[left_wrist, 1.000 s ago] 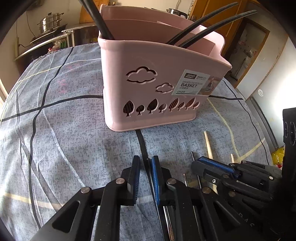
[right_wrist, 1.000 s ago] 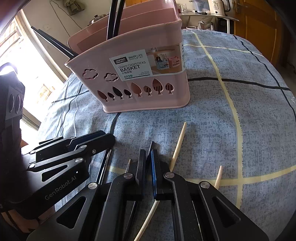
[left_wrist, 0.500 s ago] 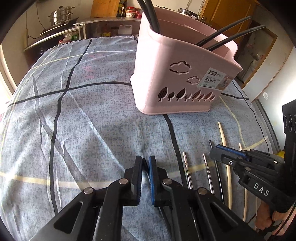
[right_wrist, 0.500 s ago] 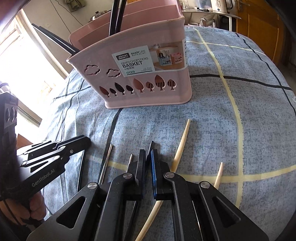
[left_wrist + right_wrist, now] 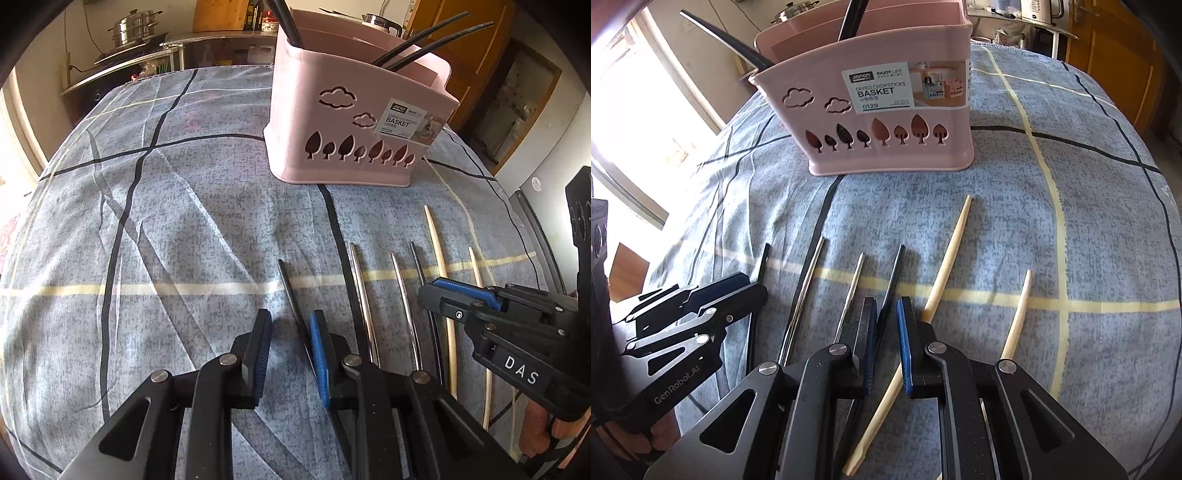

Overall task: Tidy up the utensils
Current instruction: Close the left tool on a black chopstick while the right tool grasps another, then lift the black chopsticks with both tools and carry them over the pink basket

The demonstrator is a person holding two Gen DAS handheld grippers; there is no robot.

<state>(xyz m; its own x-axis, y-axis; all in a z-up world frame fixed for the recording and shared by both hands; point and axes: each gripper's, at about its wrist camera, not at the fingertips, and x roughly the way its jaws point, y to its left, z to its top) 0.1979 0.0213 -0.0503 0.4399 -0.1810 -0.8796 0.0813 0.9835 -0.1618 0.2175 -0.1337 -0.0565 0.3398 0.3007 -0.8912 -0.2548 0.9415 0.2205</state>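
Pink chopstick basket (image 5: pixel 354 122) stands upright on the counter, which is covered by a blue-grey checked cloth (image 5: pixel 166 221). Black chopsticks (image 5: pixel 424 40) already stick up out of its compartments, leaning over the rim. Near side of the basket has cloud and tree cutouts plus a label.

Loose utensils lie in a row on the cloth, well in front of the basket, roughly parallel: a black chopstick (image 5: pixel 291 295) furthest left, two metal chopsticks (image 5: pixel 364 299), another black chopstick (image 5: pixel 892 284), two wooden chopsticks (image 5: pixel 945 266).

Left tool (image 5: pixel 290 354) points down at the cloth, jaws opening, a modest gap. The leftmost black chopstick runs between the fingers, close against the blue pad of the right finger; pads are not pressing it.

Right tool (image 5: pixel 888 339) also opening, narrow gap. The black chopstick and the long wooden one pass under/between its fingers; grip not seen.

Both tools sit side by side over the row, each visible in the other's view.
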